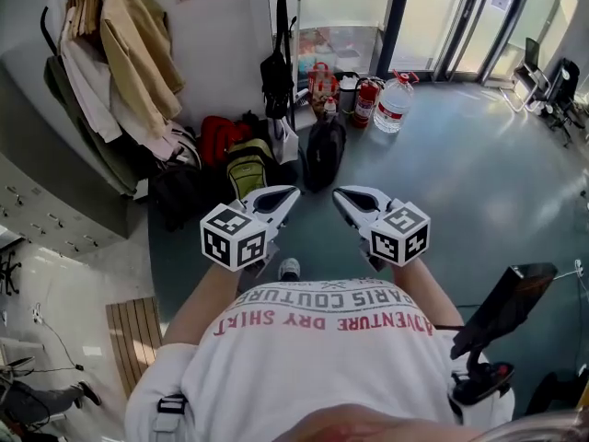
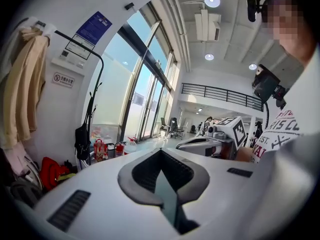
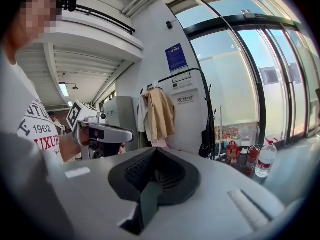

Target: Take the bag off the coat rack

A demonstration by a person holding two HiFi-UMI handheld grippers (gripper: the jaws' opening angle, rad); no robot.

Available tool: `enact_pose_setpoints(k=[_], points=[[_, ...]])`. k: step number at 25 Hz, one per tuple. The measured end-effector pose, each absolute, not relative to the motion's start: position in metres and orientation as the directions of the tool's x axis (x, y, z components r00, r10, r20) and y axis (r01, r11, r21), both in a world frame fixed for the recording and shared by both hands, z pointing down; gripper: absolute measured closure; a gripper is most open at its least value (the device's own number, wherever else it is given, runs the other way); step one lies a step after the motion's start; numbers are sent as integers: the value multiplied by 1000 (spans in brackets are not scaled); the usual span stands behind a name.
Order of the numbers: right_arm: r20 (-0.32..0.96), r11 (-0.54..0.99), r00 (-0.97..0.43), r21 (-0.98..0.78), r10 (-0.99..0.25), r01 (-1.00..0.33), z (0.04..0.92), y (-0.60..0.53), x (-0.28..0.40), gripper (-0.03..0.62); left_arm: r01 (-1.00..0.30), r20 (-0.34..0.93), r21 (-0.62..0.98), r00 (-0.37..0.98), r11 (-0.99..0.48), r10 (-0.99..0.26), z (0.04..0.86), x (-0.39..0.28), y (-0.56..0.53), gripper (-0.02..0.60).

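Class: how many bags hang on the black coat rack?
1: a black bag hangs from the coat rack, above the bags on the floor. Another behind it could be hidden.

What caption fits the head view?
Left gripper and right gripper, both shut and empty, face the black bag on the coat rack.

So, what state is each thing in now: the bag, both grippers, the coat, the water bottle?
black bag: hanging on the coat rack, untouched
left gripper: shut, empty
right gripper: shut, empty
beige coat: hanging up by the wall
water bottle: upright on the floor
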State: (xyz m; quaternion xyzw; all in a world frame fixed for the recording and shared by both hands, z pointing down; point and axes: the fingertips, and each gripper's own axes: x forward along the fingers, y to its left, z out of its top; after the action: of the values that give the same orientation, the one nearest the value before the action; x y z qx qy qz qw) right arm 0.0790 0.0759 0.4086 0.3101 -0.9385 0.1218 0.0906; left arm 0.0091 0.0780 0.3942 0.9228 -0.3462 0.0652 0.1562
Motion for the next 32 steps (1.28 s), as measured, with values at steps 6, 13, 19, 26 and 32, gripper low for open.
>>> enact_pose_setpoints(k=[6, 13, 19, 26, 32], points=[[254, 757, -766, -155, -590, -634, 397, -78, 19, 592, -675, 235, 262, 738, -690, -633, 386, -67, -72, 580], [184, 737, -737, -81, -650, -671, 358, -187, -26, 592, -689, 188, 231, 724, -687, -663, 360, -130, -180, 580], [193, 760, -758, -80, -623, -645, 357, -230, -53, 592, -692, 176, 230, 721, -684, -670, 360, -146, -223, 580], [233, 795, -791, -97, -566, -598, 374, -289, -77, 592, -725, 181, 259, 685, -638, -705, 371, -168, -279, 580], [227, 814, -818, -136, -529, -565, 387, -374, -93, 592, -765, 211, 266, 640, -586, -739, 386, -187, -352, 580]])
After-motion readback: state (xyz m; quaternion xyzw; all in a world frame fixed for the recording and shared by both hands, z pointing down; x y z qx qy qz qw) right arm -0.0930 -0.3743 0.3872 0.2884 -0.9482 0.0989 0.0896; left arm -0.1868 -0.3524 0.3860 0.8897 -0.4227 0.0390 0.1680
